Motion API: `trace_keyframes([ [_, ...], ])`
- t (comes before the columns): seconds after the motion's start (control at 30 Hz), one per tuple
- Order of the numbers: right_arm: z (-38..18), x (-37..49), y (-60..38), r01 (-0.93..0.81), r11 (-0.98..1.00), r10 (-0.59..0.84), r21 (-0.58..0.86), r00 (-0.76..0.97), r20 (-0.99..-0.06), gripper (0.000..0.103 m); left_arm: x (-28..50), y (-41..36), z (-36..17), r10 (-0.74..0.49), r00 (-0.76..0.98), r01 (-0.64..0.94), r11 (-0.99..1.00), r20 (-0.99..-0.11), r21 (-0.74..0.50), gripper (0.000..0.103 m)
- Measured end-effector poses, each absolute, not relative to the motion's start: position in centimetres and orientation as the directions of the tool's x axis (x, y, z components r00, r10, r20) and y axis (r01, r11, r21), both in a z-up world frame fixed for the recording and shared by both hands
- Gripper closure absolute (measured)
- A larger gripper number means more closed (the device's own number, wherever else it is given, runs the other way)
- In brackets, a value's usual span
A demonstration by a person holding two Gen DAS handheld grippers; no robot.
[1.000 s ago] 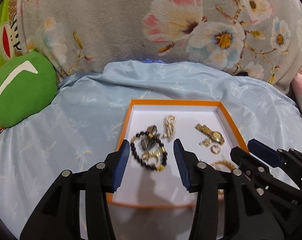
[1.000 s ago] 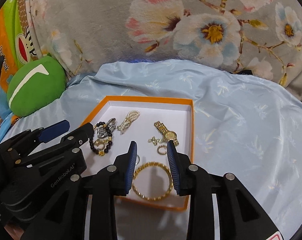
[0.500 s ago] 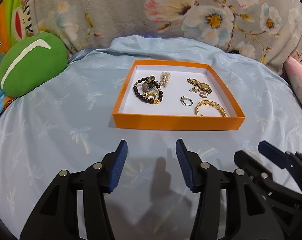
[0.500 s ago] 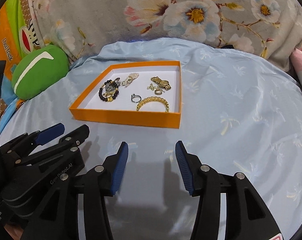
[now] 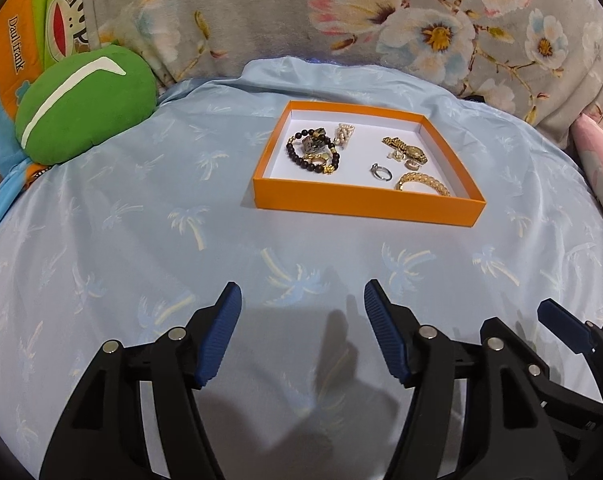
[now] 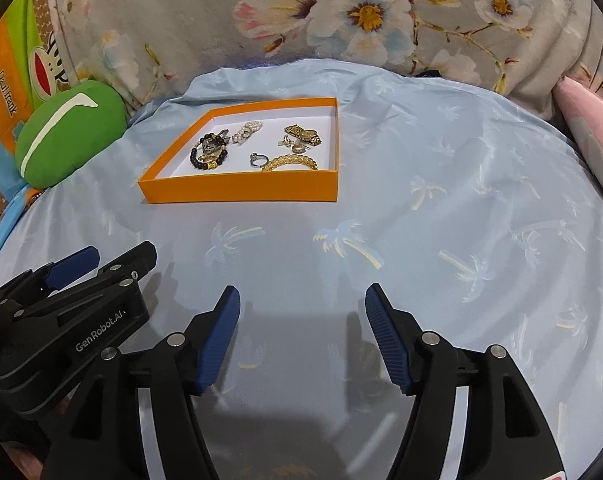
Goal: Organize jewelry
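The orange jewelry tray [image 5: 367, 204] lies well ahead of both empty grippers, left gripper [image 5: 303, 334] and right gripper [image 6: 301, 336], jaws opening; the left faces it more squarely.

Your left gripper [image 5: 302, 300] and right gripper [image 6: 302, 300] sit side by side, angled downward, both with jaws opening (nothing between the blue pads of either)

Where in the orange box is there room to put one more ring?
The orange box has bare white floor along its near-left corner, in front of the black bead bracelet, and a strip at the back between the pearls and the gold watch. The right side is crowded.
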State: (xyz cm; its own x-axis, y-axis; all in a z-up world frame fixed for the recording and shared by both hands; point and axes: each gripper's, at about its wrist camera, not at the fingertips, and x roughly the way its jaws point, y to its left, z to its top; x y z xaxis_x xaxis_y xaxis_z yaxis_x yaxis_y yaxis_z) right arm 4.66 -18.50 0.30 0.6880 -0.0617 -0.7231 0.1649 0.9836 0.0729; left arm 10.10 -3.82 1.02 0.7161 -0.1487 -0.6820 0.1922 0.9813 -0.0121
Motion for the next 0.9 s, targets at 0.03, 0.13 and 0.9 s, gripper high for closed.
trace_keyframes([
  [0.03,0.3,4.5,-18.5,0.17,0.983,-0.067,0.069,0.685,-0.726,0.037,10.0,-3.8,1.0,-0.146,0.715,0.191,0.982,-0.684,-0.011,0.041],
  [0.13,0.2,4.0,-18.4,0.184,0.981,-0.085,0.058,0.678,-0.73,0.036,9.6,-3.7,0.9,-0.139,0.71,0.187,0.982,-0.69,-0.006,0.041],
  [0.9,0.1,1.2,-17.5,0.248,0.969,-0.176,-0.011,0.652,-0.737,0.032,6.4,-3.2,0.2,0.001,0.69,0.097,0.991,-0.724,0.094,0.038],
])
